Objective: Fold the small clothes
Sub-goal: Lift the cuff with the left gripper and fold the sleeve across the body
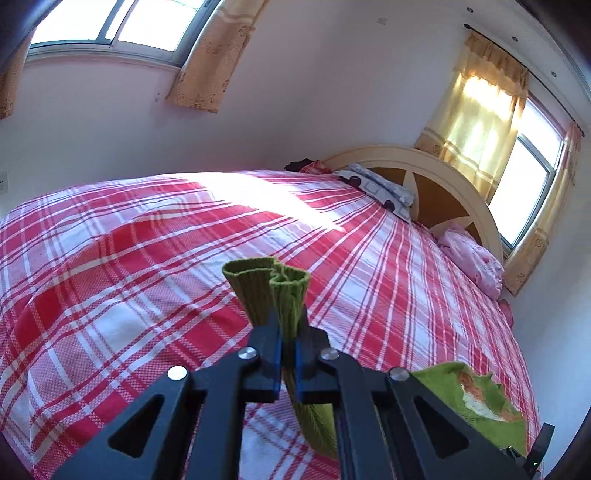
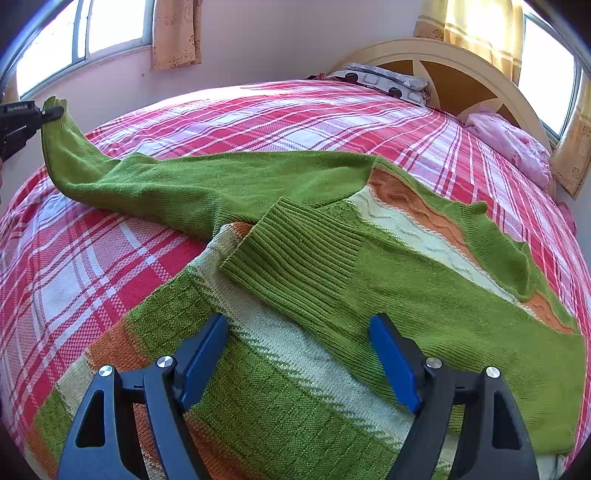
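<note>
The sweater [image 2: 332,229] is soft, limp knit that should sag and drape when lifted, so the firmer ribbed cuffs look the best places to grip. It is green with cream and orange bands, spread across the near edge of the plaid bed [image 2: 258,110]. The left gripper [image 1: 289,332] is clenched on one sleeve cuff [image 1: 266,291], lifting it clear; the right gripper [image 2: 299,354] hangs released over the folded-in sleeve [image 2: 295,258]

Bright window [image 1: 122,26] sunlight (fisheye-warped edges)
</note>
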Motion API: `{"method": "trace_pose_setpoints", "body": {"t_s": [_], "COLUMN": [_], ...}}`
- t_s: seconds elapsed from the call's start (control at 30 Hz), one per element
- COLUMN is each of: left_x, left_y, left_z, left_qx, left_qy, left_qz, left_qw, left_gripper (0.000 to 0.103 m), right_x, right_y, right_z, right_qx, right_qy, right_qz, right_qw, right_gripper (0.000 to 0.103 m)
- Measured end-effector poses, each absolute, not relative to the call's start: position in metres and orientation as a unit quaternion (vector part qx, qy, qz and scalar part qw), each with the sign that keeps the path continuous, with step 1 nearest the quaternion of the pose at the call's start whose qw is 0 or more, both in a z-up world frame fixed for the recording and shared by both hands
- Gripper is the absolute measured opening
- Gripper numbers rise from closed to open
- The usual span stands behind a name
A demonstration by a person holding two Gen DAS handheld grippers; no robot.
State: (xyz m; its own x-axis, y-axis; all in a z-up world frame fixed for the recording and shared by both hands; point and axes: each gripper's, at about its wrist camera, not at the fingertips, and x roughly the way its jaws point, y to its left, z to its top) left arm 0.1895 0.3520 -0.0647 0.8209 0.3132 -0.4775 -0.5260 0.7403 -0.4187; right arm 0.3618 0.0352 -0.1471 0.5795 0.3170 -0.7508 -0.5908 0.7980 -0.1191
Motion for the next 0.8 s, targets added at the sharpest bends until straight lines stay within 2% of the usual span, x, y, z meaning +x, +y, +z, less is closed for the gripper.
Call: {"method": "trace_pose_setpoints", "body": {"t_s": [0.3, 0.53, 0.8], "left_x": [0.205, 0.221, 0.249], "left_y": [0.320, 0.277, 0.231], "left_z": [-0.023, 0.015, 0.035], "left_qx": [-0.249, -0.219, -0.197], "left_qy": [0.172, 0.149, 0.143], "left_qz": [0.171, 0.112, 0.059], "left_qw": [0.938, 0.958, 0.968], "left_gripper": [0.005, 0.005, 0.005], "right_x": [0.360, 0.339, 0.304], "right_y": [-0.007, -0.061, -0.134], "right_z": [-0.106, -0.070, -0.056], "right_qx": [-0.078, -0.059, -0.008], "right_qy": [0.366, 0.338, 0.325], "right_qz": [0.281, 0.267, 0.239], "right_qw": [0.884, 0.901, 0.915], "right_gripper": [0.080, 0.080, 0.080]}}
